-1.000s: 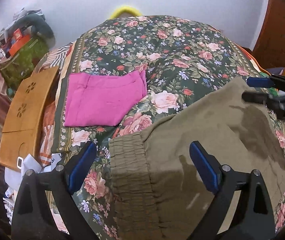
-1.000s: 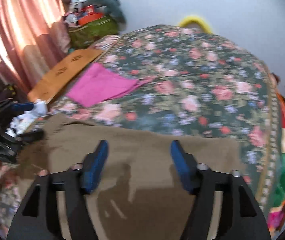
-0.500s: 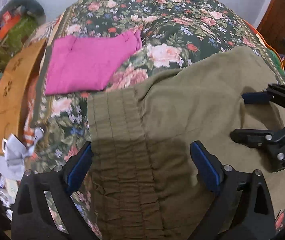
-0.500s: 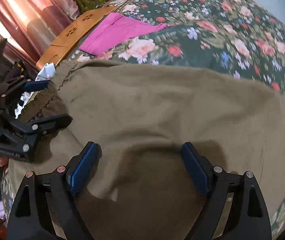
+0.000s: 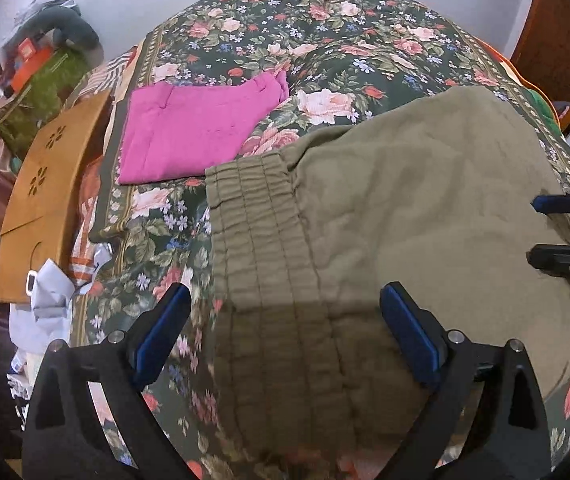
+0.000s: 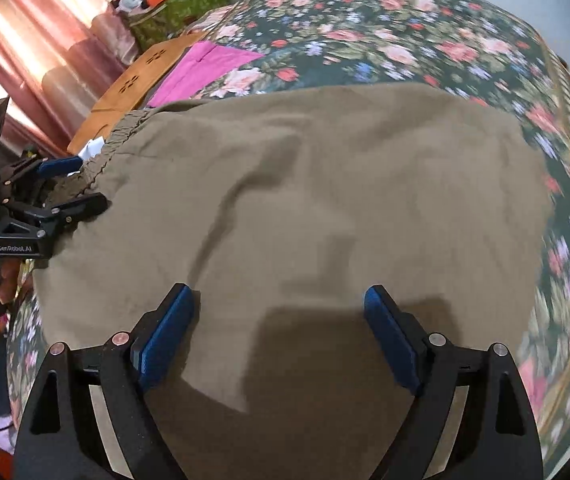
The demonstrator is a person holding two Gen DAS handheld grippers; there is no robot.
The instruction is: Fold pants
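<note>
Olive-brown woven cotton pants (image 5: 405, 208), soft and faintly creased, are spread flat on the floral-printed bedspread (image 5: 325, 32); the ribbed, gathered elastic waistband (image 5: 261, 248) is seen at their left end. A folded magenta garment (image 5: 193, 128) lies beyond, near a perforated wooden board (image 5: 41, 184). The left gripper (image 5: 285, 340) is held wide open above the waistband, nothing grasped. The right gripper (image 6: 281, 332) is likewise spread wide over the cloth, nothing pinched.
</note>
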